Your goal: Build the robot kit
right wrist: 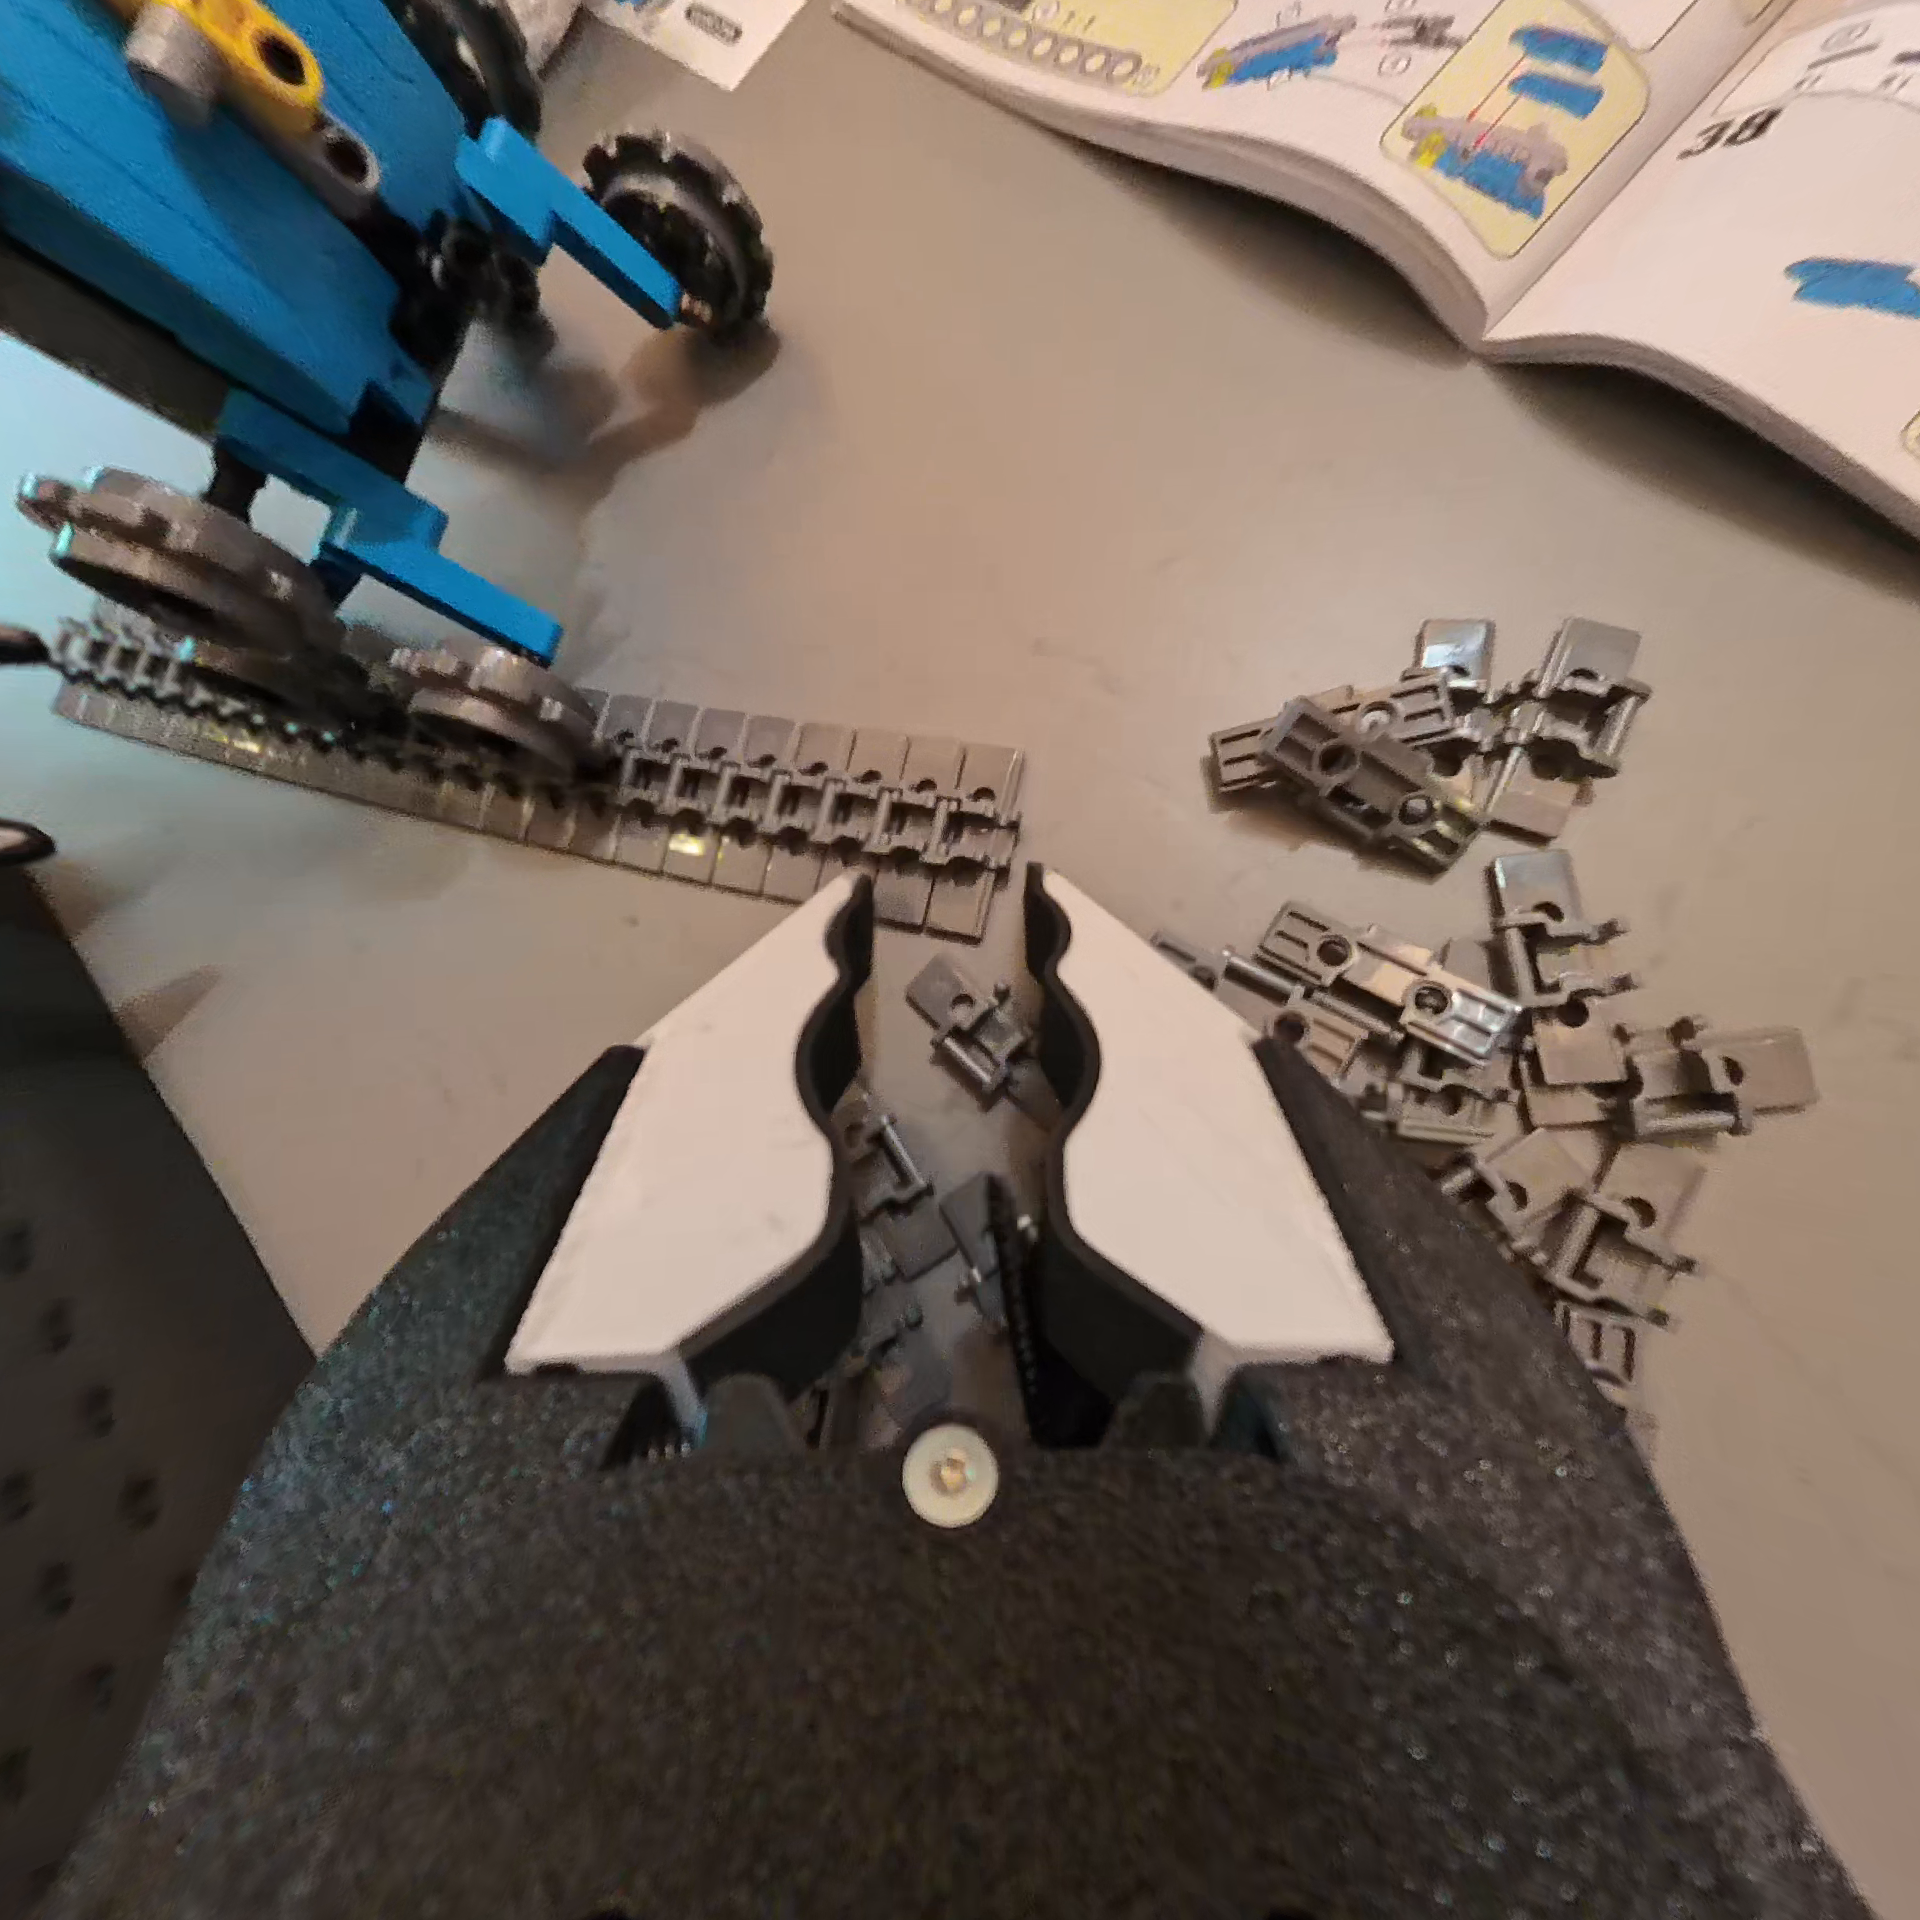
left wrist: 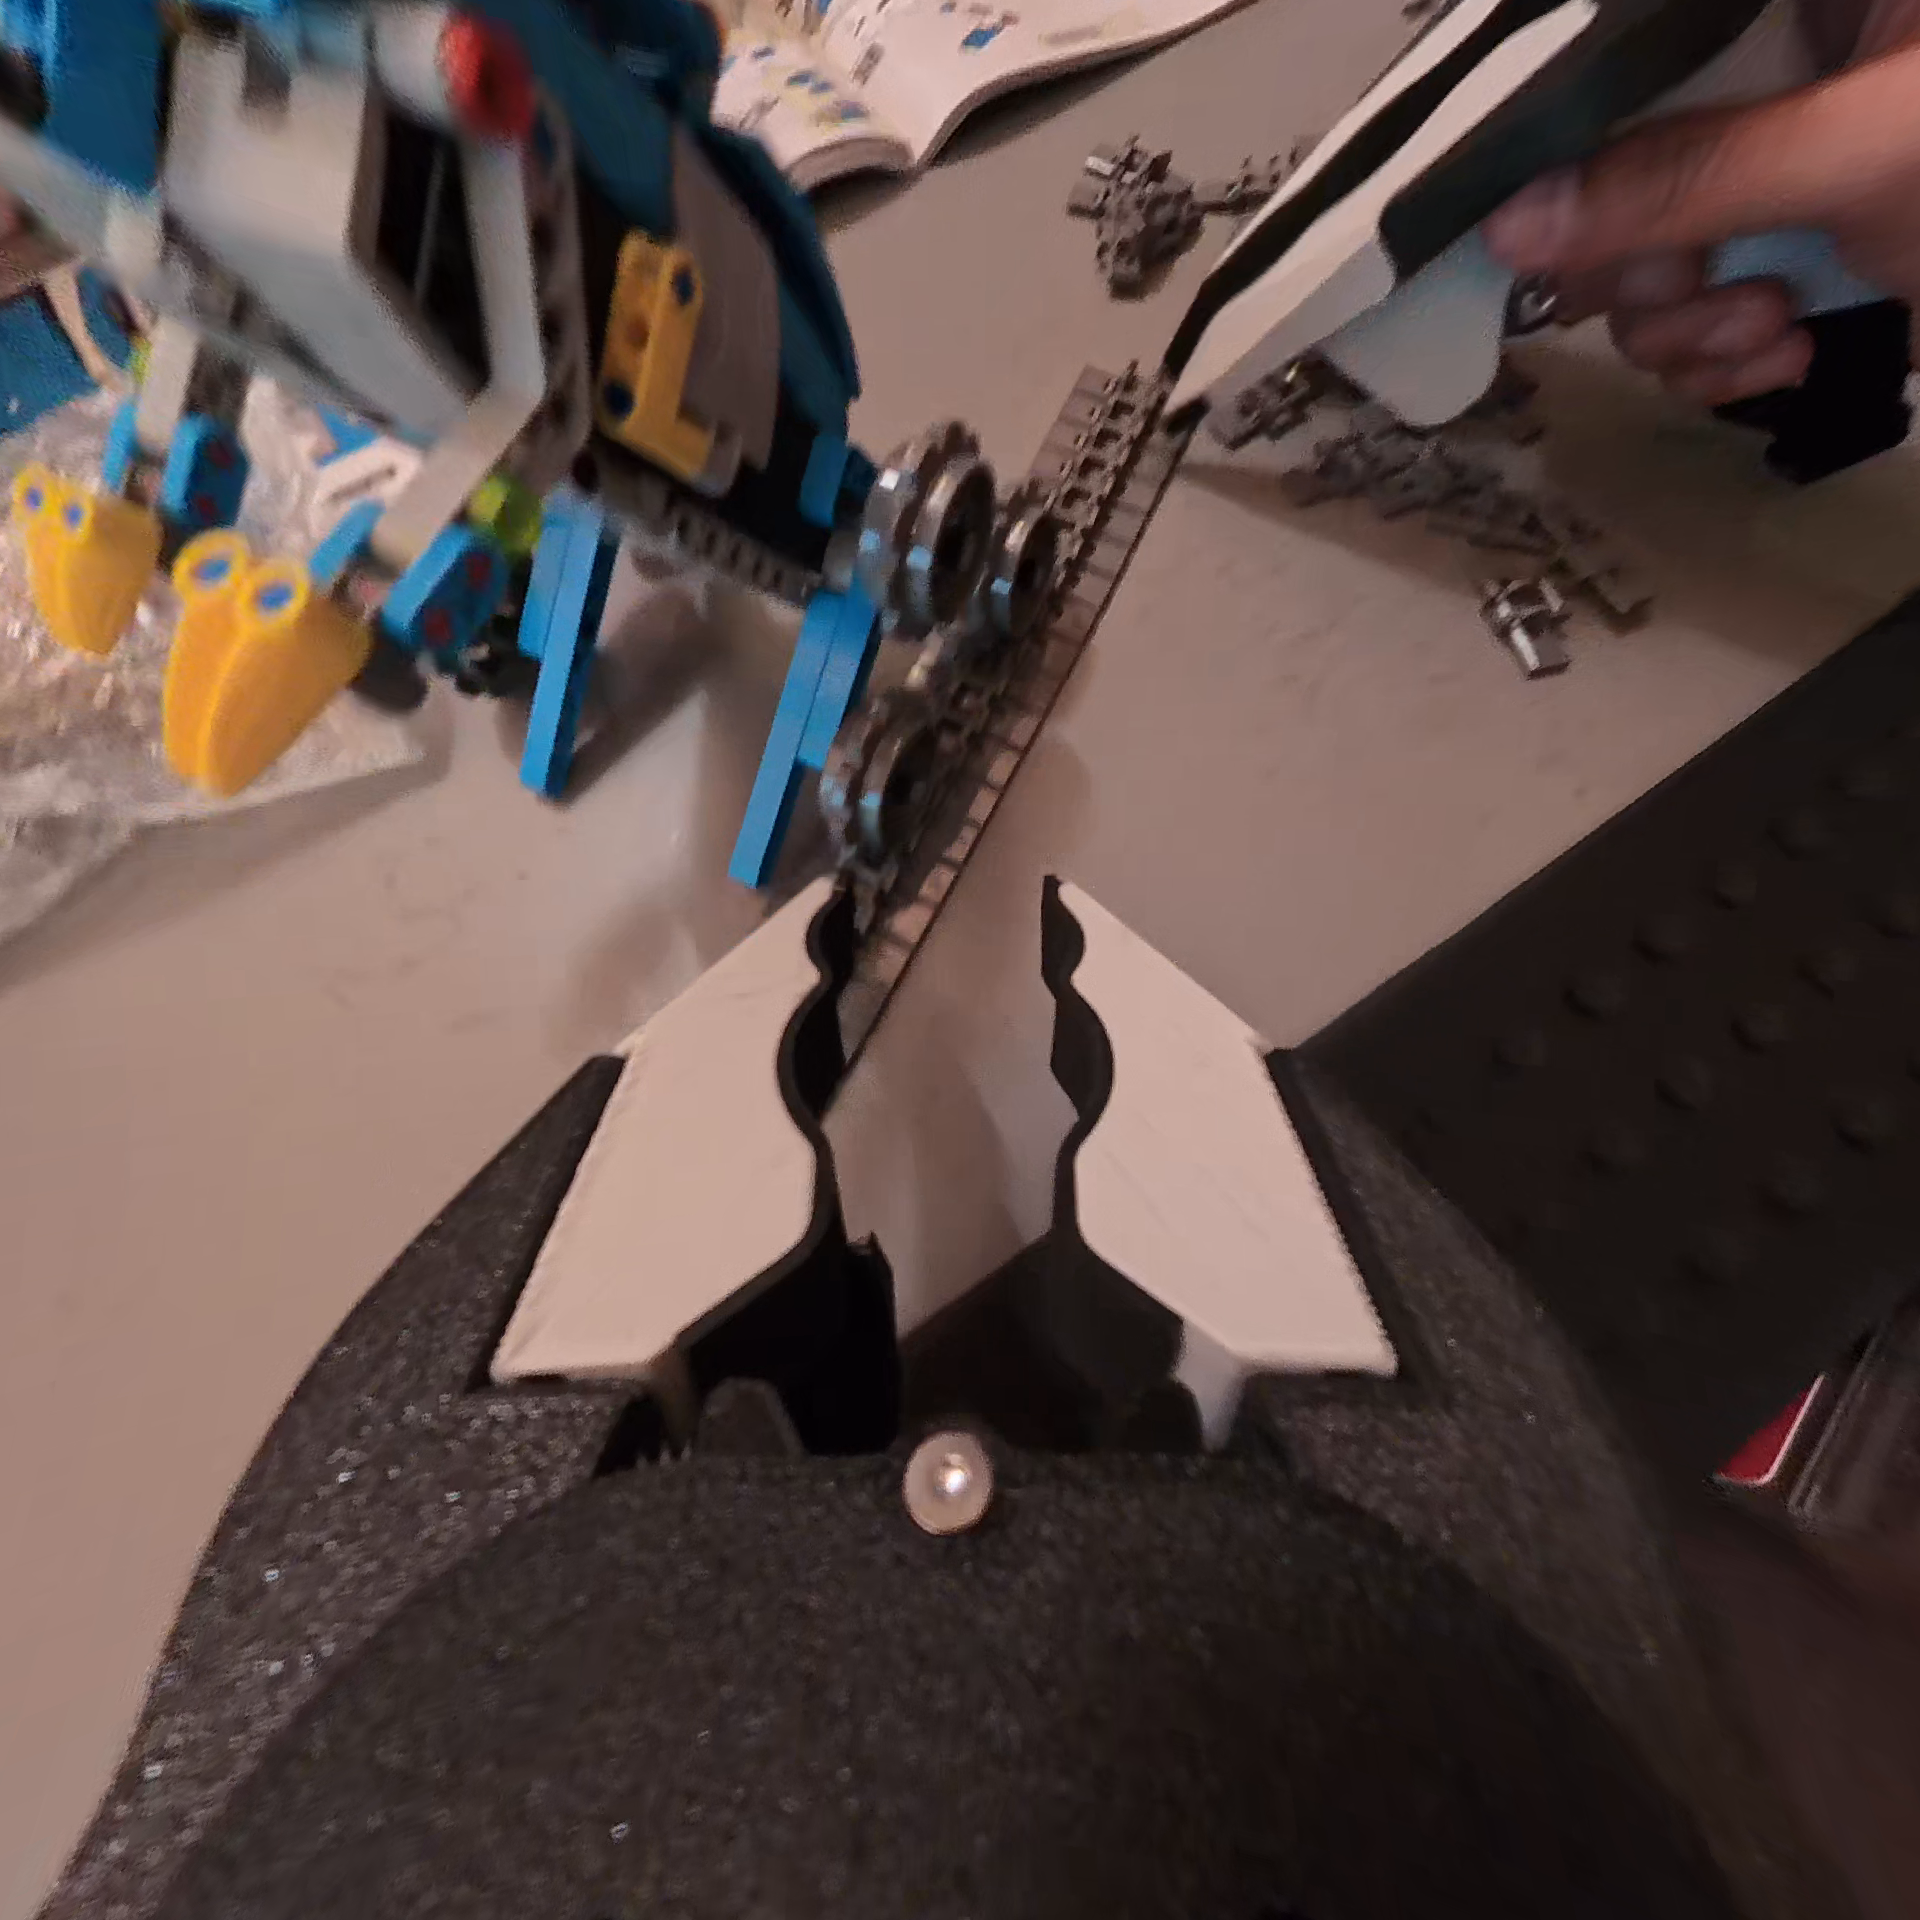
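A blue, grey and yellow brick vehicle [left wrist: 582, 343] stands on the grey table, its dark toothed wheels [left wrist: 935, 540] resting on a grey track strip [left wrist: 1049, 623]. My left gripper [left wrist: 940, 904] is open; the near end of the strip lies between its fingers, against the left pad. My right gripper [right wrist: 948, 881] is open just short of the other end of the strip [right wrist: 810, 821], with a loose grey track link [right wrist: 977, 1023] on the table between its fingers. The vehicle [right wrist: 208, 208] shows at upper left there. The right gripper also shows in the left wrist view [left wrist: 1351, 229], held by a hand.
A pile of loose grey track links [right wrist: 1507, 1091] lies right of my right gripper, with more behind [right wrist: 1403, 758]. An open instruction booklet [right wrist: 1455, 187] lies at the back right. Yellow and blue parts [left wrist: 239, 655] sit on a plastic bag at left. A black studded mat [left wrist: 1662, 1039] lies at right. Left tips to right tips: about 20 cm.
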